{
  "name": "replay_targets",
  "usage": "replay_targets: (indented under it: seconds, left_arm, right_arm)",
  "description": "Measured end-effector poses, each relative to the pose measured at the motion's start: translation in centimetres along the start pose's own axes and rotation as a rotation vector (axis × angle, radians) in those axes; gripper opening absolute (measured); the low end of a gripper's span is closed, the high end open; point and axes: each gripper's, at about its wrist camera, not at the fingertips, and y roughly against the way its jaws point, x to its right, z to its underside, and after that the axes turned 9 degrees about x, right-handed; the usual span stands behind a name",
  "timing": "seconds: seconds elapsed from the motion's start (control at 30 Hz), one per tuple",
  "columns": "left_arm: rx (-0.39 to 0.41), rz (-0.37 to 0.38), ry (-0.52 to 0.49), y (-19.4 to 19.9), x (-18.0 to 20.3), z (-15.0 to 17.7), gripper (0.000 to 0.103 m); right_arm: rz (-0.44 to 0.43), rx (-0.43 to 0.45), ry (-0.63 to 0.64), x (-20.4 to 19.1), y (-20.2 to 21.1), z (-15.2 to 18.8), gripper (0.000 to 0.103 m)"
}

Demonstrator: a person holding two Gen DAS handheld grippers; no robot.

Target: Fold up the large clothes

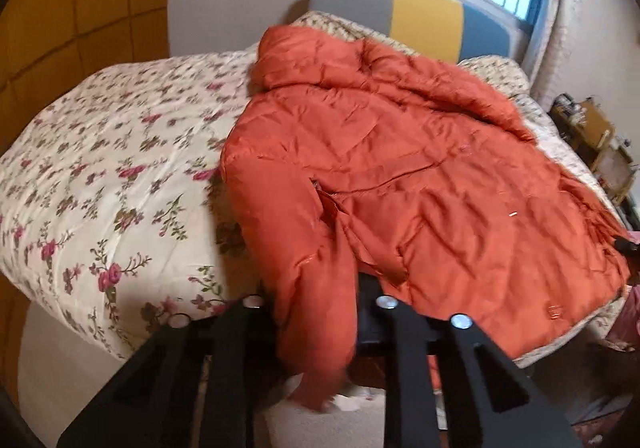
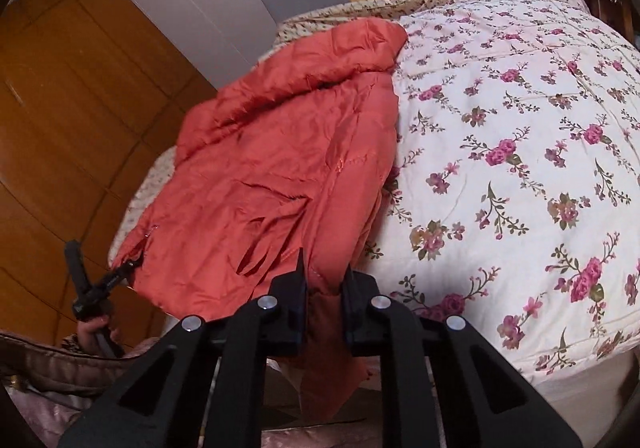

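Left gripper (image 1: 320,312) and right gripper (image 2: 325,280) each clamp the orange-red quilted padded jacket's (image 1: 420,175) hem between closed fingers.

Both grippers are matte black, the left gripper (image 1: 316,312) and the right gripper (image 2: 324,288). Each has angular arms with round silver screws. The person's sleeve (image 2: 44,360) is pinkish-brown and shiny.

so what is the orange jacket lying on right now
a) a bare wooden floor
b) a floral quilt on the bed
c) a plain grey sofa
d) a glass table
b, the orange jacket is spread over the floral quilt that covers the bed, with one end of it hanging over the bed's near edge.
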Motion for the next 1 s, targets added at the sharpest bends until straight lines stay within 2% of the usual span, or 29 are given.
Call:
replay_targets:
  seconds: [0.17, 0.33, 0.5, 0.77, 1.0]
  left_arm:
    - [0.077, 0.118, 0.022, 3.4, 0.6, -0.9, 0.015]
    - [0.139, 0.234, 0.070, 6.4, 0.8, -1.7, 0.015]
    - [0.166, 0.279, 0.154, 5.8, -0.1, -4.0, 0.015]
    - [0.216, 0.270, 0.184, 1.5, -0.2, -10.7, 0.015]
    - [0.203, 0.229, 0.224, -4.1, -1.7, -15.3, 0.015]
  right_arm:
    - [-0.043, 0.030, 0.040, -1.2, 2.6, 0.1, 0.012]
    - [-0.141, 0.081, 0.064, -2.4, 6.2, 0.1, 0.012]
    - [-0.180, 0.136, 0.009, -2.1, 5.8, -2.4, 0.012]
    - [-0.154, 0.242, -0.053, -2.1, 1.0, -10.0, 0.012]
    - [-0.101, 0.252, -0.161, 0.2, -5.3, -16.1, 0.013]
